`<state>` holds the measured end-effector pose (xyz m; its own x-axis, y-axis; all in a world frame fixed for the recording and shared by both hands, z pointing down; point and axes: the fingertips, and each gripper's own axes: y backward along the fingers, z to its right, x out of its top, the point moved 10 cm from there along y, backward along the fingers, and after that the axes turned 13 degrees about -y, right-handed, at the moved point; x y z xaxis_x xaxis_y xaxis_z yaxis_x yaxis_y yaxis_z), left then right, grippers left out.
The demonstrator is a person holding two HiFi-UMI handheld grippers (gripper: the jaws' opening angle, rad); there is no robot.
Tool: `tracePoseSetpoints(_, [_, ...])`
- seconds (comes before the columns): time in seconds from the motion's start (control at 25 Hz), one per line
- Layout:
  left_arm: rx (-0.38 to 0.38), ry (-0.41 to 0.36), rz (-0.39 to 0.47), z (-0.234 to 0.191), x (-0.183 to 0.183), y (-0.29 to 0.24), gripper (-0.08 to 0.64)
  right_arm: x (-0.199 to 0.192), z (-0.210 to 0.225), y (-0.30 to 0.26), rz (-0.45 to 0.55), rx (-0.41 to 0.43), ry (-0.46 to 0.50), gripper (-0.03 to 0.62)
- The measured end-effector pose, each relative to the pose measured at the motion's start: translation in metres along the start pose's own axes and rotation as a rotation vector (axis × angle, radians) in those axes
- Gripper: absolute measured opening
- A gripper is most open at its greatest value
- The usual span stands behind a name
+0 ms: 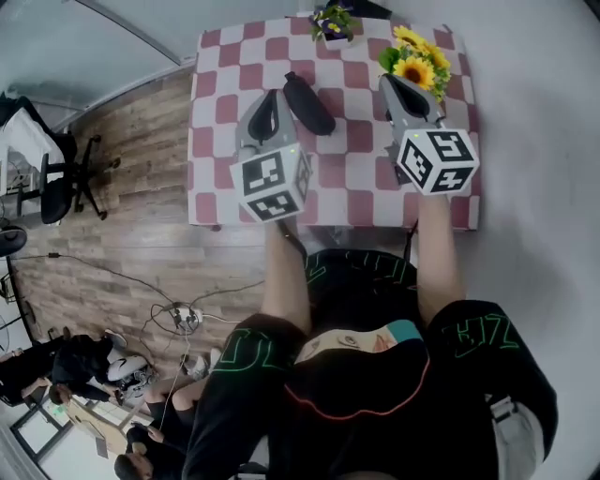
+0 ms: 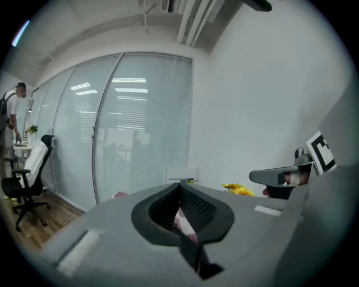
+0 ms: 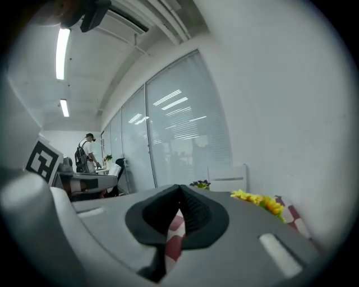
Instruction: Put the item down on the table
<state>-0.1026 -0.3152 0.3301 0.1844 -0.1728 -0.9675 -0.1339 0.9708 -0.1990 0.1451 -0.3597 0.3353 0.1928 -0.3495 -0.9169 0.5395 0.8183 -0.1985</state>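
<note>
You see the item (image 1: 309, 105), a black, smooth, elongated thing with rounded ends, lying flat on the red-and-white checked table (image 1: 356, 178), near its middle, slanting diagonally across the squares.

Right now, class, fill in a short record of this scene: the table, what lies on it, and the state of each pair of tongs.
table: covered by a red and white checked cloth
black item: lying on the cloth, held by neither tongs
sunflowers: far right corner
small flower pot: far edge, purple blooms
left tongs: shut, empty, beside the black item
right tongs: shut, empty, near the sunflowers
</note>
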Motion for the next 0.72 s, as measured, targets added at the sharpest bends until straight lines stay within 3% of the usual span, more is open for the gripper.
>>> tracePoseSetpoints(0.24, [-0.019,-0.045,0.124,0.020,0.045,-0.007,0.008,0.038,0.017,0.027,0.090,-0.030,0.055,0.003])
tracePoseSetpoints(0.44, [-0.034,-0.086,0.187,0.006,0.071,-0.040,0.008,0.072,0.022,0.006,0.165,-0.057,0.071,0.003])
tracePoseSetpoints(0.72, [-0.034,-0.117,0.243,0.028,0.099,0.003,0.008,0.090,0.013,0.068,0.247,-0.095,0.100,0.003])
